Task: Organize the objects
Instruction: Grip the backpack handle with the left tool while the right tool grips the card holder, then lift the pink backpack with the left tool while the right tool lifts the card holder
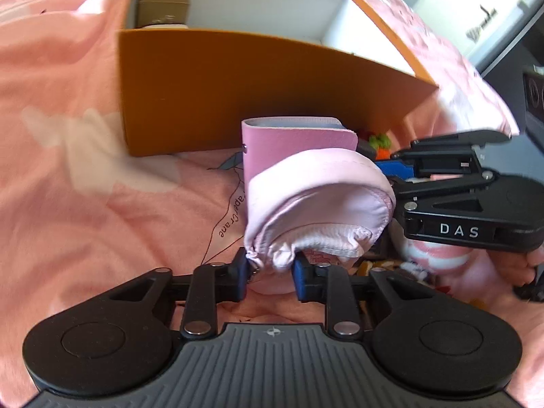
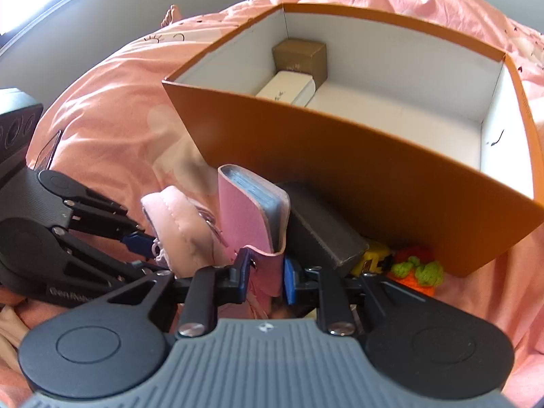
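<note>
Your left gripper (image 1: 268,273) is clamped on the gathered edge of a pale pink pouch (image 1: 316,204), and your right gripper (image 2: 263,280) is clamped on the lower corner of a pink card wallet (image 2: 251,214). Both sit just in front of the orange box (image 2: 340,156), below its near wall, with the pouch to the left of the wallet.

The box opening lies up and forward from both grippers, so either thing must rise over that near wall before going in. The wallet stands upright in your grip, its long axis pointing up toward the rim, and it looks the closer of the two to the wall.

Inside, a brown carton (image 2: 301,57) and a white case (image 2: 287,88) fill the far left corner; the floor right of them is bare.

A dark block (image 2: 323,227) and a knitted orange toy (image 2: 416,273) lie against the box's front wall.
</note>
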The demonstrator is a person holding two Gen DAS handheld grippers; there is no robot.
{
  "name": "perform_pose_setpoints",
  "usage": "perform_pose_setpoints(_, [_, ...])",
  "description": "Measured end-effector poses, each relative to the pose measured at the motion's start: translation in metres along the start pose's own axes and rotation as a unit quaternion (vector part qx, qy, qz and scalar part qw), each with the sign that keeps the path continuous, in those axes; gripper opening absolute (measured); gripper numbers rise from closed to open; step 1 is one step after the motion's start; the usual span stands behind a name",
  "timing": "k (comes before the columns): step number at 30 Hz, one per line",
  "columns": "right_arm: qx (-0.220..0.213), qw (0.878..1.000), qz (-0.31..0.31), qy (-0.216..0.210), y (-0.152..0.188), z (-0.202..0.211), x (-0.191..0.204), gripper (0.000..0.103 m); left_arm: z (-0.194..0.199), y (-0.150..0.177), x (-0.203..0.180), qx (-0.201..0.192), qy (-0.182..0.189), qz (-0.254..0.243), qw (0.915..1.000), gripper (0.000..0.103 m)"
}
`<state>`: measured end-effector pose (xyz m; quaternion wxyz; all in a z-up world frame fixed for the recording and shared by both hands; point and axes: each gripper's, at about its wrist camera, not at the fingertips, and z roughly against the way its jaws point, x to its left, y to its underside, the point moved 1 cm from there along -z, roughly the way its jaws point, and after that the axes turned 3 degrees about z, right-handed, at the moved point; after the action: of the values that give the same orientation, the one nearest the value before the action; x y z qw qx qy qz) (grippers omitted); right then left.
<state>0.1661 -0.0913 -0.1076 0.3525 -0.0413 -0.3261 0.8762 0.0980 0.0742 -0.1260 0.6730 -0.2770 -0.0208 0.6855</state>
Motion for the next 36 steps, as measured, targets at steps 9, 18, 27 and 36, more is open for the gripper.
perform_pose_setpoints(9, [-0.033, 0.999, 0.03, 0.026, -0.007, 0.028, 0.01, 0.013, 0.045, 0.01, -0.003, -0.046, 0.005, 0.036, 0.9983, 0.02])
perform_pose_setpoints(18, [-0.055, 0.998, 0.012, 0.014, -0.019, 0.064, 0.006, 0.008, 0.088, -0.013, -0.007, -0.071, -0.017, 0.025, 0.997, 0.02])
perform_pose_setpoints(27, [-0.096, 0.995, 0.013, 0.007, -0.05, 0.112, -0.003, 0.0, 0.108, -0.057, -0.015, -0.071, -0.039, 0.017, 0.9966, 0.02])
perform_pose_setpoints(36, [0.026, 0.996, 0.07, -0.042, -0.041, 0.054, 0.005, 0.021, 0.083, -0.042, -0.008, 0.009, -0.053, 0.032, 0.998, 0.02])
